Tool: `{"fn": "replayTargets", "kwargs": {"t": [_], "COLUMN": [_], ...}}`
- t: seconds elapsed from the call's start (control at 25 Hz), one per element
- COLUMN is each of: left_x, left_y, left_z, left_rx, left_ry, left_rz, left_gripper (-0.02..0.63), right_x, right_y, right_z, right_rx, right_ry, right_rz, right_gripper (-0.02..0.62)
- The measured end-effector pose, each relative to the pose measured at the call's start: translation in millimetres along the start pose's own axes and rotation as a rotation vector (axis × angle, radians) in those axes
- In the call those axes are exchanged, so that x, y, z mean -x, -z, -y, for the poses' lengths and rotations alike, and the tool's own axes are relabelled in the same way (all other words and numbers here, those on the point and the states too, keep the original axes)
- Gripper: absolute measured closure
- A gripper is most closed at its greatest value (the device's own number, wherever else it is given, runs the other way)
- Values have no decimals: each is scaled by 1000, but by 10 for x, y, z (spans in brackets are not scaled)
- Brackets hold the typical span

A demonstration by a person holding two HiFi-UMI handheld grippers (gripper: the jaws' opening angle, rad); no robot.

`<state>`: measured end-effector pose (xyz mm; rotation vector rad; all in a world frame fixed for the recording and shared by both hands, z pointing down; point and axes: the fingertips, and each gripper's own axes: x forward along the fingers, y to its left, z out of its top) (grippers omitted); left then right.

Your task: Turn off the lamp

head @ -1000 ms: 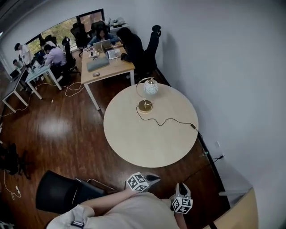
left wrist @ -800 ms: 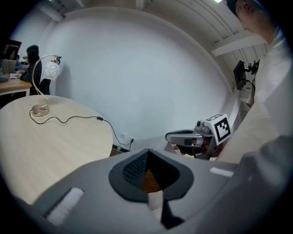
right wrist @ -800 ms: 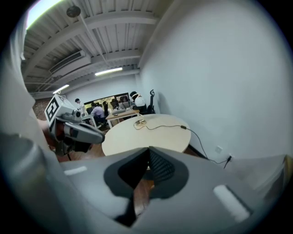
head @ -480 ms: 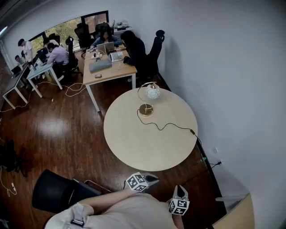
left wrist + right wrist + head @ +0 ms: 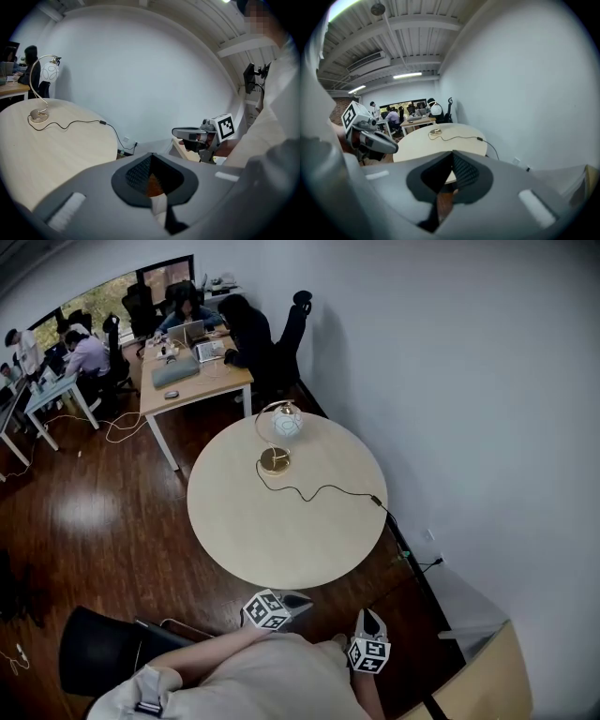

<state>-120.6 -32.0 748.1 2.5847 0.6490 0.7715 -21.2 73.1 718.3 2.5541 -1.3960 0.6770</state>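
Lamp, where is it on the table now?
Head view: the lamp stands at the round table's far edge, nearest the desk with laptops; its cord trails off to the right.

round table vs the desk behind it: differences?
Shape: the table is round, the desk rectangular.
Load: the table holds only a lamp and its cord; the desk carries laptops.
Use: nobody sits at the table; people sit at the desk.
Both have pale tan tops.

Round light-wood table (image 5: 281,531) sits straight ahead of the jaws on a dark, glossy wood floor (image 5: 103,512). Plain white wall (image 5: 469,381) to their right, office desks (image 5: 211,385) and windows (image 5: 117,292) way beyond, strip lights (image 5: 407,75) overhead.
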Motion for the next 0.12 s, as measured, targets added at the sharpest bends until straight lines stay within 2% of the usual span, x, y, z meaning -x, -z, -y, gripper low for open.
{"fn": "replayTargets", "kwargs": {"t": [0.12], "left_x": [134], "left_y": [-48], "left_z": [-168], "left_rx": [7], "left_ry": [-38], "left_rz": [12], "left_gripper": [626], "right_x": [-179], "right_y": [-206], "right_z": [0], "right_rx": [14], "right_ry": [-17], "right_rz": [39], "right_gripper": [601]}}
